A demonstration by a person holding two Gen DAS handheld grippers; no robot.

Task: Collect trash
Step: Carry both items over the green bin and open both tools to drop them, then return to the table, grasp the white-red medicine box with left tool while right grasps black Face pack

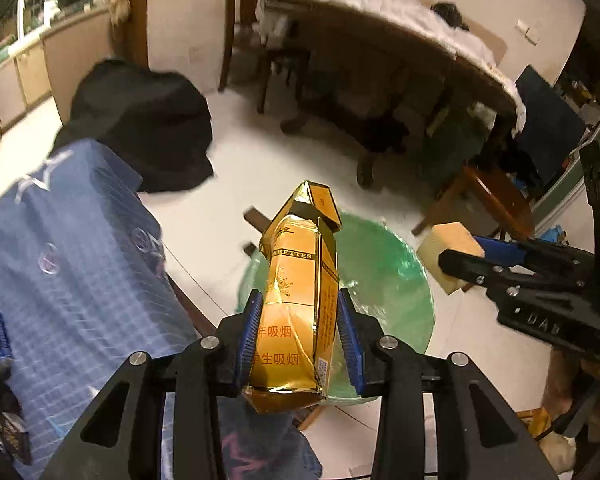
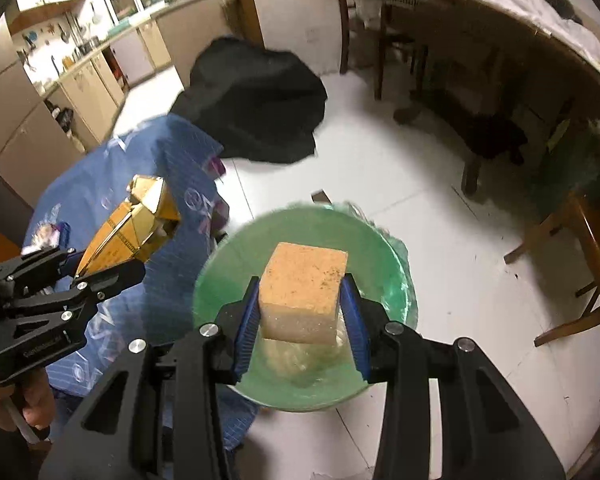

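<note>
Left gripper (image 1: 298,344) is pinching a crumpled gold cigarette pack (image 1: 300,288) across its narrow sides, blue pads flat against the foil; right gripper (image 2: 302,312) is pinching a tan sponge block (image 2: 304,292) at its lower half, pads pressed into both side faces. Both items hang over the green-lined trash bin (image 2: 220,280) on the white floor, the sponge about centred over the mouth, the pack nearer the rim on the blue-cloth side. Handling guess: the pack looks light, already dented, slick foil skin, so it will crush rather than resist and could slide if the grip loosens; the mid-body hold on the narrow sides is the sensible spot. The sponge looks light, soft and grippy, tolerates squeeze, low slip risk; a side-face hold is fine. Nothing fragile, so both can simply be dropped. The left wrist view shows the pack's printed face and its open flip top, plus the right gripper (image 1: 484,256) side-on with the sponge (image 1: 448,252) at its tip. The right wrist view shows the bin interior with pale, clear-looking waste at the bottom (blurred, probably plastic film), and the person's hand (image 2: 24,404) on the left gripper's handle, none of which the left view gives.
</note>
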